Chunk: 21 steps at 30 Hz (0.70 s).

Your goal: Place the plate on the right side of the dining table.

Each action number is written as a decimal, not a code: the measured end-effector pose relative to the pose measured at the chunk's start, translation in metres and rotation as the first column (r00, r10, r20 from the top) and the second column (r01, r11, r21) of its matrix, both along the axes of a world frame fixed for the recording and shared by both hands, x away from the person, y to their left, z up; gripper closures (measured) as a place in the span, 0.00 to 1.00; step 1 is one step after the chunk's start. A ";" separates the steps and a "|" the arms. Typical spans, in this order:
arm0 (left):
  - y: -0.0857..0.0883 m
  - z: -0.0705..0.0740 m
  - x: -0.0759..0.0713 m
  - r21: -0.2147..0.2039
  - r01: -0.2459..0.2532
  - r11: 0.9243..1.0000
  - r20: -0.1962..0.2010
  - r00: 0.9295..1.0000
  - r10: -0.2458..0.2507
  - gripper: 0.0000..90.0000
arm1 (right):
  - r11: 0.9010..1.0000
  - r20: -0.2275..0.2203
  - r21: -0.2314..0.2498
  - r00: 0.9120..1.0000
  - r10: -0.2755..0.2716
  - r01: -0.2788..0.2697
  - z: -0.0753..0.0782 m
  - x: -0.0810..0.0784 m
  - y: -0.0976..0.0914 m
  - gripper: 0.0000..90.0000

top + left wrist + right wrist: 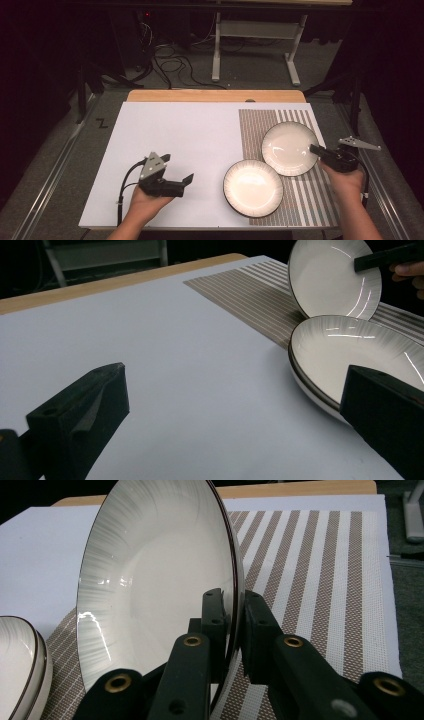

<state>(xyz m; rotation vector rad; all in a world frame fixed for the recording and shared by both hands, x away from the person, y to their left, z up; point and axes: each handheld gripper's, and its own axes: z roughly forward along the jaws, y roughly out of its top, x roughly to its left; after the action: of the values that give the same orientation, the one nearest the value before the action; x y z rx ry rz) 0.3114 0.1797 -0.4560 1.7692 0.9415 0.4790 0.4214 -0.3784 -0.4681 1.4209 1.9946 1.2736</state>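
- The held bowl (289,148), white with a dark rim, sits tilted at right of centre in the high view, its rim pinched between the closed jaws of the right gripper (315,149).
- Its lower edge overlaps the second bowl (252,187), lying flat below and left of it on the striped placemat (305,200).
- The left gripper (176,175), lower left over the white table (175,130), stands wide open and empty.

The room behind is dark, and overhead light falls brightly on the table (165,135). Glare streaks the glossy plate (150,580) just left of the right gripper's fingers (215,615). The left gripper's fingers (85,410) look soft and underexposed.
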 end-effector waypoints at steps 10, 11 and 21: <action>0.023 -0.003 -0.009 -0.061 -0.067 0.996 -0.006 0.998 0.067 0.01 | 0.999 -0.029 -0.031 0.999 -0.034 0.033 -0.006 0.005 0.000 0.89; 0.022 -0.004 -0.009 -0.062 -0.068 0.996 -0.010 0.998 0.068 0.01 | 0.999 -0.034 -0.036 0.999 -0.037 0.036 -0.007 0.006 0.000 0.88; 0.016 -0.010 -0.006 -0.047 -0.057 0.997 -0.033 0.998 0.056 0.02 | 0.998 -0.043 -0.038 0.998 -0.051 0.049 -0.012 0.016 0.001 0.87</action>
<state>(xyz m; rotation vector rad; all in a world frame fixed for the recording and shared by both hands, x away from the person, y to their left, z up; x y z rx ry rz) 0.3051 0.1957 -0.4663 1.7147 1.0194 0.4619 0.4378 -0.3774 -0.4803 1.4836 1.9876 1.1883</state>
